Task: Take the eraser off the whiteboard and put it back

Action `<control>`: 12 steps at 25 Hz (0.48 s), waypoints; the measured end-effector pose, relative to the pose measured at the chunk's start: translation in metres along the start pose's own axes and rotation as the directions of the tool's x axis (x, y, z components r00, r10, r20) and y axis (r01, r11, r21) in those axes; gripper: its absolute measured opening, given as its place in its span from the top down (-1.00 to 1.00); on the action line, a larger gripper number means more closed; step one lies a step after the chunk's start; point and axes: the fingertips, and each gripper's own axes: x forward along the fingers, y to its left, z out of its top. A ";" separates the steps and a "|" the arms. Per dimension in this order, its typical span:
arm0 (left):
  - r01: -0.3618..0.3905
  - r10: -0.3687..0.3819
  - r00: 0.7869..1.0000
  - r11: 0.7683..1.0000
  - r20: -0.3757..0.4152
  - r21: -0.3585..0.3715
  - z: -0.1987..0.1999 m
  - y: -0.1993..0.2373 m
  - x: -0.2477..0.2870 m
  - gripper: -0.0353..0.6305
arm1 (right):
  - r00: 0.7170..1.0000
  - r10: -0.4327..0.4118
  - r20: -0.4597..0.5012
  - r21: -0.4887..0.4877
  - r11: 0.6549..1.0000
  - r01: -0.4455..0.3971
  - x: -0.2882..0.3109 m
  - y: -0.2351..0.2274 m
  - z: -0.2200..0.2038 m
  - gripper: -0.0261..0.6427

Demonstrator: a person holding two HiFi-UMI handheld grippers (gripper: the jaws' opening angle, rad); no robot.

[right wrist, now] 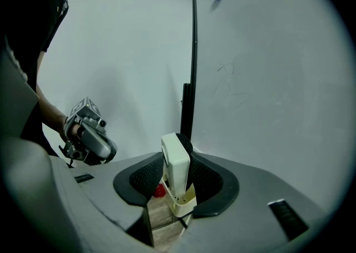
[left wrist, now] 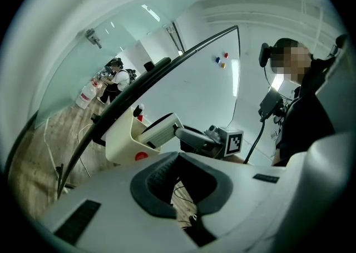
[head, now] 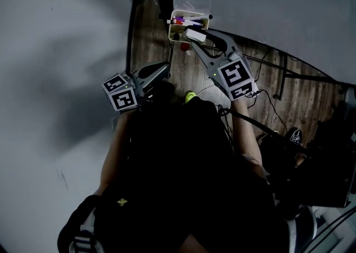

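Head view, from the left: the left gripper (head: 163,69) hangs low beside the person's body, well short of the whiteboard (head: 267,1). Its own view shows the jaw tips met with nothing between them, so it is closed and empty.

Further right, a cream tray (head: 177,24) of markers sits at the board's edge over the wooden floor (head: 150,35). The eraser (head: 193,35), a white block, lies across the tray's near right corner, clamped in the right gripper (head: 196,41), which reaches up to it from the right.

The right gripper view confirms the hold. The pads press on both broad faces of the eraser, which stands on end between them, its long axis upright along the jaws. The tray's mouth is straight below its lower end. In the left gripper view the eraser slants down into that mouth. Whether it already touches the tray I cannot tell.

The right hand is plainly the working one and the left is too far off to help. The put-back looks nearly done. What remains turns on the tray being directly under the eraser's lower end, so a short drop along its long axis and a release should seat it.
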 end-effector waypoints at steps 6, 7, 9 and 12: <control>-0.010 0.010 1.000 1.000 -0.003 -0.014 0.002 0.008 -0.003 0.84 | 0.999 -0.008 -0.033 -0.001 1.000 0.008 0.007 -0.005 -0.013 0.48; -0.012 0.012 1.000 1.000 -0.004 -0.015 0.002 0.009 -0.003 0.84 | 0.999 -0.008 -0.037 0.002 1.000 0.008 0.008 -0.005 -0.015 0.48; -0.014 0.014 1.000 1.000 -0.007 -0.017 0.001 0.011 -0.004 0.84 | 0.999 -0.008 -0.044 0.007 1.000 0.008 0.009 -0.006 -0.019 0.48; -0.015 0.015 1.000 1.000 -0.009 -0.022 0.001 0.012 -0.004 0.84 | 0.999 -0.006 -0.054 0.011 1.000 0.007 0.012 -0.005 -0.024 0.48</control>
